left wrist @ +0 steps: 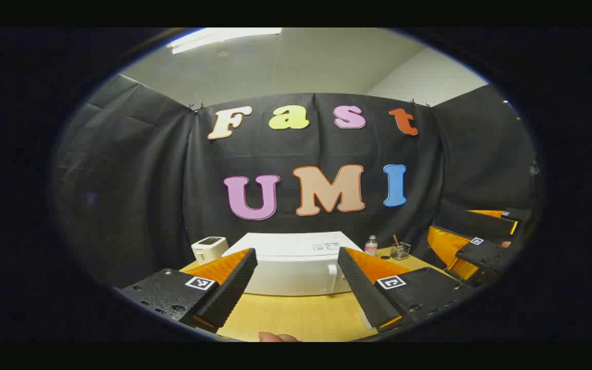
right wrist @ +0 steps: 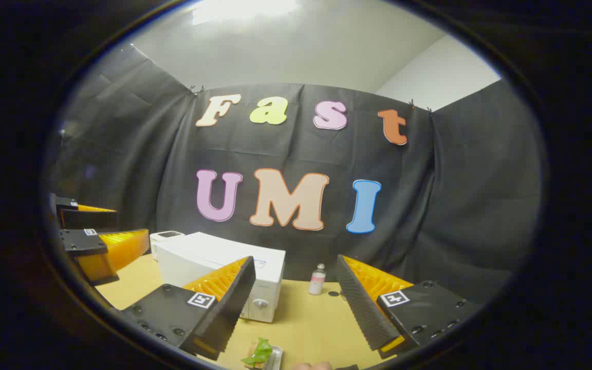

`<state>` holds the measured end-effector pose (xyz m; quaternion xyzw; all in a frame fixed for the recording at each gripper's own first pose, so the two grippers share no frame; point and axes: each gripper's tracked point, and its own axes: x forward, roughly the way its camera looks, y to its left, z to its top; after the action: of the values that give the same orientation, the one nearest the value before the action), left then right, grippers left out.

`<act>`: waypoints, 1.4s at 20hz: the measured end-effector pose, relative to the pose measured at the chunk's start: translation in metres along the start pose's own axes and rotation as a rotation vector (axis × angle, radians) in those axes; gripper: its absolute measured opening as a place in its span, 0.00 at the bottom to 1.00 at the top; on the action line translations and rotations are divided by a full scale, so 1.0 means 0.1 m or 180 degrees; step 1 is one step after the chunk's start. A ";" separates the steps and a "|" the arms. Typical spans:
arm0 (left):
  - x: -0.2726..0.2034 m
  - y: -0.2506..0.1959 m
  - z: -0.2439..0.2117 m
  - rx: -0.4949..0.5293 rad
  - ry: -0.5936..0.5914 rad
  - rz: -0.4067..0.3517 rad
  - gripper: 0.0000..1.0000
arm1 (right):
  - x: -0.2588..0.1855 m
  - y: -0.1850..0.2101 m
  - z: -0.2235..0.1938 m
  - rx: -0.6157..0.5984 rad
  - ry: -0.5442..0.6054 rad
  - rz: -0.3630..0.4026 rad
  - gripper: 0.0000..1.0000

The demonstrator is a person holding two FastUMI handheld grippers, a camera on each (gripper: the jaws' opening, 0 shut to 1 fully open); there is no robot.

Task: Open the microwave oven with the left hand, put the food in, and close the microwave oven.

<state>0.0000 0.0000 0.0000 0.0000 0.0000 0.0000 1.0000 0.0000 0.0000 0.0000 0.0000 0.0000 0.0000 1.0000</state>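
A pale wooden table (left wrist: 296, 318) stands in a booth hung with black cloth, under a white ceiling with a strip light (left wrist: 224, 37). The white microwave oven (left wrist: 296, 267) sits shut at the table's back, a small bottle (right wrist: 317, 280) to its right. The food (right wrist: 260, 353), leafy green on a small tray, lies near the front edge. The left gripper (left wrist: 296, 280) and right gripper (right wrist: 293, 293) both hover above the table with fingers spread apart, holding nothing.

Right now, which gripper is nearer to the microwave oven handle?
Left. The left gripper faces the microwave oven head-on, its handle just ahead. The right gripper sits off toward the oven's control side.
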 end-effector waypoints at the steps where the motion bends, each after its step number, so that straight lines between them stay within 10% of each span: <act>1: 0.00 0.00 0.00 0.0011 0.0004 0.0005 0.98 | 0.02 0.00 0.01 -0.0014 -0.0013 0.0002 0.97; 28: 0.27 -0.09 0.04 0.0098 -0.0022 0.0017 0.99 | 0.27 -0.05 0.10 -0.0053 -0.0143 -0.0024 0.97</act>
<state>0.0269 -0.0087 0.0044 0.0154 -0.0034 0.0027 0.9999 0.0269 -0.0048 0.0095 -0.0083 -0.0224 -0.0038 0.9997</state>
